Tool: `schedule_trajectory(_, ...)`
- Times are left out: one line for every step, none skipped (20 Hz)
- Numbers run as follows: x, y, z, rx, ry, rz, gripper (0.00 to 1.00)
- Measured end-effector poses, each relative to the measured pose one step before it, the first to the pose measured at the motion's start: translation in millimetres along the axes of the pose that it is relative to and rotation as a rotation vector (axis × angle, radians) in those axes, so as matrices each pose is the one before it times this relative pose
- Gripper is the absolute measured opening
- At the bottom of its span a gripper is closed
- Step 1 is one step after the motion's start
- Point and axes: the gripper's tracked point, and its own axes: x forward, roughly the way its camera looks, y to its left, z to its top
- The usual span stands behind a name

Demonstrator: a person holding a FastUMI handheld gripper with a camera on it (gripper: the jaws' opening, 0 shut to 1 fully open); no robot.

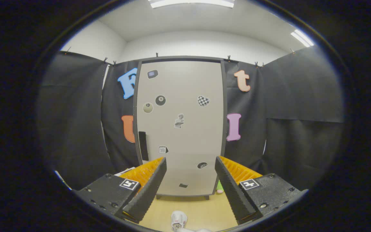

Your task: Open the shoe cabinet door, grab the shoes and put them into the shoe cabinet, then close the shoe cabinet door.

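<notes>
The shoe cabinet [179, 129] stands upright straight ahead, beyond my fingers. Its pale grey door is shut and carries several stickers. A dark handle [143, 145] sits on the door's left edge, about halfway down. A white shoe [178, 220] lies on the light wooden floor between my fingers, close to me and well short of the cabinet. A second white shape lies just nearer, cut off. My gripper [190, 163] is open, fingers spread wide with nothing between them, and it hangs in the air some way back from the door.
Black cloth walls flank the cabinet on both sides. A small green and pink object [219, 188] lies on the floor by the cabinet's lower right corner. The wooden floor [201, 206] runs from the cabinet's foot toward me.
</notes>
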Motion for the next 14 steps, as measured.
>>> schedule_trajectory(0.78,12.24,-7.48,-0.00238,0.00566,0.00647,0.99)
schedule_trajectory(4.77,10.98,-5.24,0.00010,0.01040,0.00817,0.99)
schedule_trajectory(3.97,11.31,-6.41,0.00827,0.00326,0.01524,0.99)
schedule_trajectory(8.38,10.96,-4.91,0.00837,0.01315,0.01347,0.99)
schedule_trajectory(10.29,10.48,-6.04,0.00832,0.00916,0.01242,0.98)
schedule_trajectory(10.72,11.76,-2.77,0.00691,0.00367,0.01145,0.98)
schedule_trajectory(10.80,10.67,-1.44,0.00212,-0.00114,0.00779,0.97)
schedule_trajectory(10.28,10.09,-1.13,-0.00088,-0.00311,0.00591,0.97)
schedule_trajectory(14.84,12.28,-0.83,-0.00103,-0.00280,0.01316,0.97)
schedule_trajectory(13.42,10.97,-1.82,-0.00149,0.00450,0.01025,0.97)
schedule_trajectory(11.84,11.06,-0.81,0.00329,0.00112,0.01234,0.97)
schedule_trajectory(13.67,9.96,0.36,0.00713,0.00197,0.00984,0.97)
schedule_trajectory(13.45,5.86,-1.58,0.00302,0.00579,0.00294,0.97)
schedule_trajectory(13.88,3.58,-0.11,0.00090,0.00338,0.00096,0.97)
